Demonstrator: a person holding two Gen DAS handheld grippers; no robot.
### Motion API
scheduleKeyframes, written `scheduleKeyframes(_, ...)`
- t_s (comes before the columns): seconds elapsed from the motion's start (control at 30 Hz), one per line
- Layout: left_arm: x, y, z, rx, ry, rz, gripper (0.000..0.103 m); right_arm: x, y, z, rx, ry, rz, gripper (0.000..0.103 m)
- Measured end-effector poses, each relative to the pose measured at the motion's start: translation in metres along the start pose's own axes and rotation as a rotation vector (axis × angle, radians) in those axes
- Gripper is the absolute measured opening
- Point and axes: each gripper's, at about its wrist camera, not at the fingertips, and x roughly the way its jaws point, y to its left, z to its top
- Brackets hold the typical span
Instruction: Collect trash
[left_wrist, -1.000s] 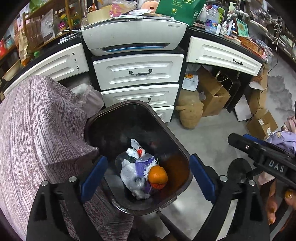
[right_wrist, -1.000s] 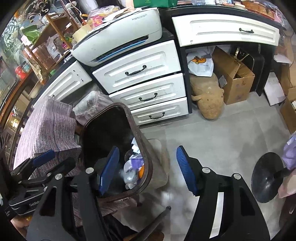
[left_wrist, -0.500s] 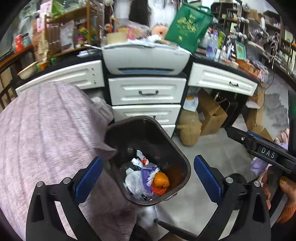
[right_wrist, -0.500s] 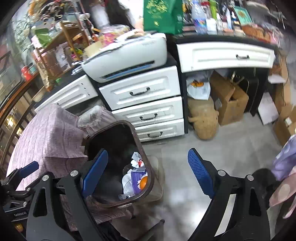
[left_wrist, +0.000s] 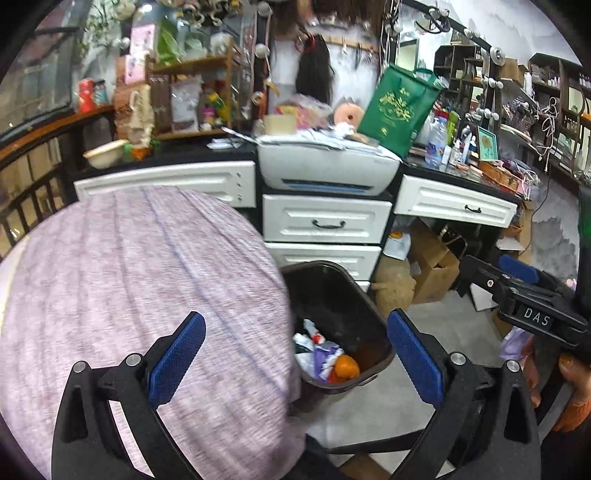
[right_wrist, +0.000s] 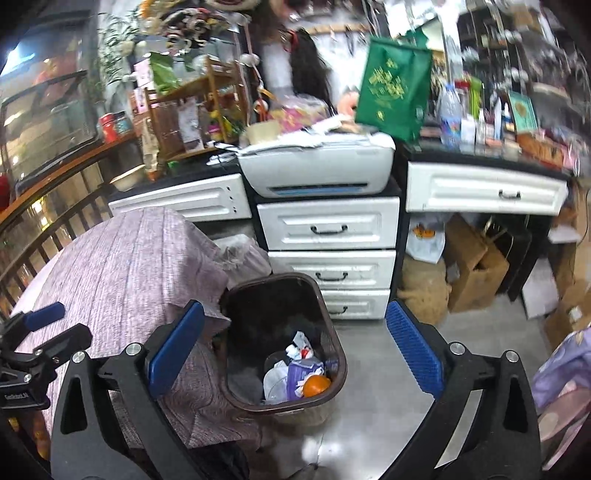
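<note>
The bin (right_wrist: 284, 343) stands on the floor, touching the edge of the cloth-covered table (right_wrist: 122, 273) and in front of the white drawers (right_wrist: 328, 229). Inside it lies the trash (right_wrist: 295, 373): crumpled white and purple wrappers and an orange (right_wrist: 316, 384), all gathered at the near end of the bottom. The left gripper (left_wrist: 295, 358) is wide open with nothing between its pads. The right gripper (right_wrist: 295, 354) is opening at this moment, already almost as wide, and it is also empty. Both look down at a slant toward the bin from above. From the right gripper the bin lies straight ahead and below, between the two fingers; from the left gripper it lies ahead and a little to the right, partly hidden by the table. So I judge the right hand to be the better placed for the bin, though which is truly nearer I cannot tell. The bin opening is longer than it is wide, and its long axis runs away from the grippers toward the drawers; the mouth points up. No loose trash is visible on the table or floor, so the collecting seems nearly done.
</note>
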Motion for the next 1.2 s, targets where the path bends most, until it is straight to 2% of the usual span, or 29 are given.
scheduleKeyframes(0.13, -0.027, 0.01, -0.013, 0.029, -0.055, 0.081, 0.097, -0.02, 0.025, -0.008, -0.043, -0.037, 0.007, 0.097)
scheduleKeyframes(0.3, -0.057, 0.023, -0.031, 0.014, -0.081, 0.19, 0.097, -0.054, 0.062, -0.028, -0.12, -0.137, -0.022, 0.097)
scheduleKeyframes(0.6, -0.114, 0.045, -0.055, -0.06, -0.187, 0.353, 0.097, -0.097, 0.096, -0.056, -0.157, -0.216, 0.076, 0.097)
scheduleKeyframes(0.77, -0.134, 0.045, -0.061, -0.088, -0.228, 0.358, 0.097, -0.113, 0.1, -0.065, -0.127, -0.217, 0.118, 0.097)
scheduleKeyframes(0.97, -0.144, 0.037, -0.062, -0.073, -0.281, 0.368, 0.097, -0.123, 0.098, -0.069, -0.124, -0.248, 0.107, 0.097)
scheduleKeyframes(1.2, -0.145, 0.035, -0.065, -0.061, -0.296, 0.353, 0.098, -0.127, 0.094, -0.068, -0.116, -0.258, 0.112, 0.097)
